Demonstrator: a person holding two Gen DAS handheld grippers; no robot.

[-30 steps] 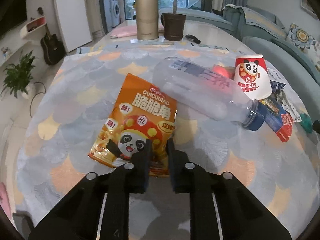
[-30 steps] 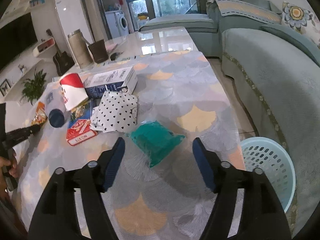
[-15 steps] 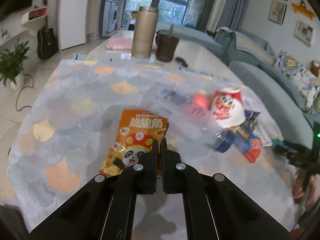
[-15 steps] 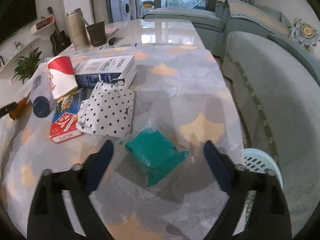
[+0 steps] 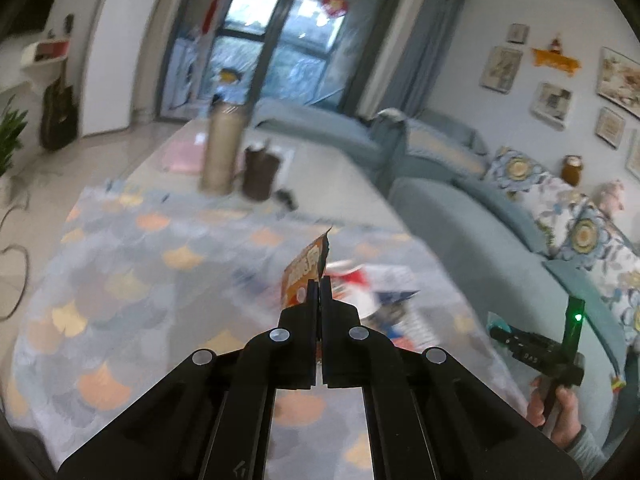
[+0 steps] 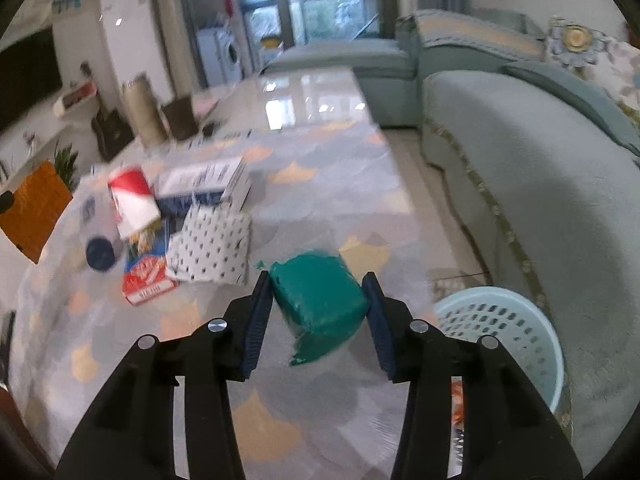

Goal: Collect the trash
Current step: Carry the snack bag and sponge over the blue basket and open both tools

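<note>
My left gripper [image 5: 320,282] is shut on the orange snack bag [image 5: 305,272] and holds it edge-on above the table; the bag also shows at the left of the right wrist view [image 6: 34,210]. My right gripper [image 6: 318,284] has its jaws closed against both sides of a green packet [image 6: 320,300], which looks lifted off the tablecloth. More trash lies on the table: a red and white paper cup [image 6: 134,200], a polka-dot paper bag [image 6: 212,246], a red and blue card pack [image 6: 146,276], a white box [image 6: 204,182] and a bottle with a blue cap [image 6: 100,254].
A light blue perforated basket [image 6: 504,334] stands on the floor right of the table, beside the blue sofa [image 6: 540,200]. A tall beige flask [image 5: 222,152] and brown mug [image 5: 260,174] stand at the table's far end. The right gripper shows in the left wrist view [image 5: 536,348].
My left gripper has shut on the snack bag and lifted it off the table, turning right. My right gripper has moved onto the green packet and closed on it.
</note>
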